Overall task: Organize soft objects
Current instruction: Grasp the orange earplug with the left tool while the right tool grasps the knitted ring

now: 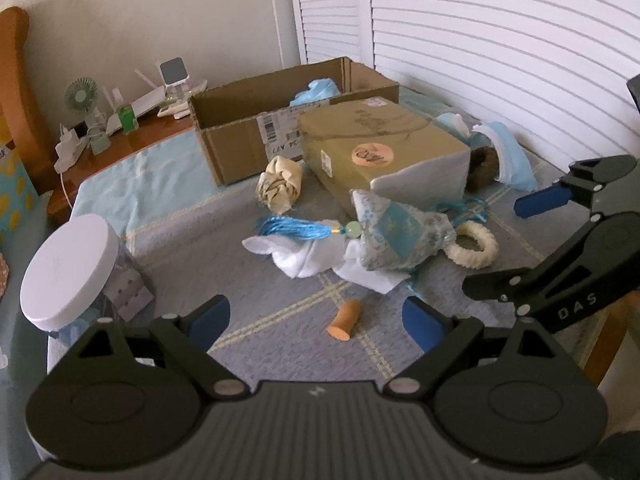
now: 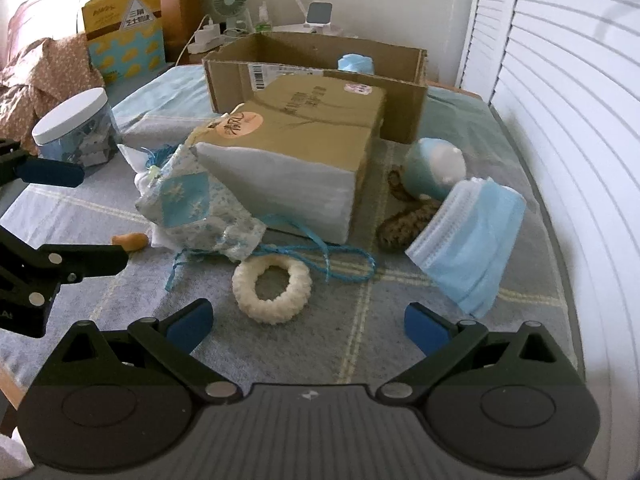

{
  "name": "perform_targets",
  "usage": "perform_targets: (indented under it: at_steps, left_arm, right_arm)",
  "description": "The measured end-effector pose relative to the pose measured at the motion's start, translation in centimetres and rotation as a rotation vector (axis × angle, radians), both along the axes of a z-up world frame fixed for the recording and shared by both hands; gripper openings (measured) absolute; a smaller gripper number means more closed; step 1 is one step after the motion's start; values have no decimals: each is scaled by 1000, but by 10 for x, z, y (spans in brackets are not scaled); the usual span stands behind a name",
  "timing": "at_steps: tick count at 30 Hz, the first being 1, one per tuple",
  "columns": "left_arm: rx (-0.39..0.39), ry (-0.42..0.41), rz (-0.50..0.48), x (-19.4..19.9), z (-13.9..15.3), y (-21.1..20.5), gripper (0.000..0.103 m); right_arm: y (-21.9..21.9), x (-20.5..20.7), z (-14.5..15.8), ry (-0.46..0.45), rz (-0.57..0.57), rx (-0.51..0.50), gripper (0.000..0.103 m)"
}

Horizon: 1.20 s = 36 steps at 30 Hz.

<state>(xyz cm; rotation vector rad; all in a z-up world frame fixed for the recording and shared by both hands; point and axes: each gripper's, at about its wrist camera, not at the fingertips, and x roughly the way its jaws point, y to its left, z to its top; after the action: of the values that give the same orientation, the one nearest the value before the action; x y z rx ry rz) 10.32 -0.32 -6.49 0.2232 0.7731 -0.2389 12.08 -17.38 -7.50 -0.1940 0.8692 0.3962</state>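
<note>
Both tools hover over a bed (image 1: 256, 292) covered in a grey checked blanket, side by side at its near edge. The left tool (image 1: 316, 322) has its blue pads spread wide with nothing between them; below the gap lies a small orange foam earplug (image 1: 345, 320). The right tool (image 2: 306, 322) is likewise wide open and empty, and a cream knitted ring (image 2: 272, 290) lies on the blanket just beyond its gap.

The soft things are scattered across the middle of the bed. A blue patterned sachet (image 1: 400, 236) with a blue tassel (image 1: 294, 229) rests on a crumpled white cloth (image 1: 304, 254) and leans against a tan tissue pack (image 1: 384, 152), whose white end faces the near edge. A thin blue cord (image 2: 320, 254) trails from the sachet past the ring. A scrunched cream cloth (image 1: 280, 184) sits between the tissue pack and an open cardboard box (image 1: 240, 136) at the far edge; something light blue (image 1: 316, 90) lies inside the box. Toward the right edge, a folded blue face mask (image 2: 472, 248) stands propped up, touching a brown knitted piece (image 2: 404, 224), with a teal and white ball-shaped item (image 2: 434, 168) just behind.

Near the left edge stands a clear jar with a white lid (image 1: 68, 268). A wooden nightstand (image 1: 152, 128) beyond the bed's far left corner carries a small fan (image 1: 82, 96) and chargers.
</note>
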Motion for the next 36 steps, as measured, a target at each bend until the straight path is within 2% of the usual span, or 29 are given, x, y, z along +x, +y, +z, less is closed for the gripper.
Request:
perform_targets:
  at_steps: [5,11,14,17,20,24,29,36]
  left_arm:
    - [-19,-8,-1,1,2,0,92]
    - [-30,-60,-64,-3,13,-10,89]
    - [-12,-64,-100,-5,12,-19,79]
    - [11,-44,-106,-7,6,-24,57]
    - [6,-11,-84,-6,-1,-21,46]
    - [-5,47,-18,-8,-7,-13,44]
    - [-65,118,-56,-11,-9,-12,44]
    - [-87,107,-34,4,-13,-17,46]
  right_arm:
    - [3,-1,-3,-31,2,-5,103]
    - [0,-3,-4,-44,5,0,103]
    - [-1,-4,-4,-50,10,3,103]
    - [-3,-7,-4,-57,15,7,103]
    - [-4,-8,-4,-60,18,9,103]
    - [-3,-8,-4,-62,18,9,103]
    - [-3,-8,-5,-68,18,13,103]
    - [-4,-10,-5,-74,20,15,103]
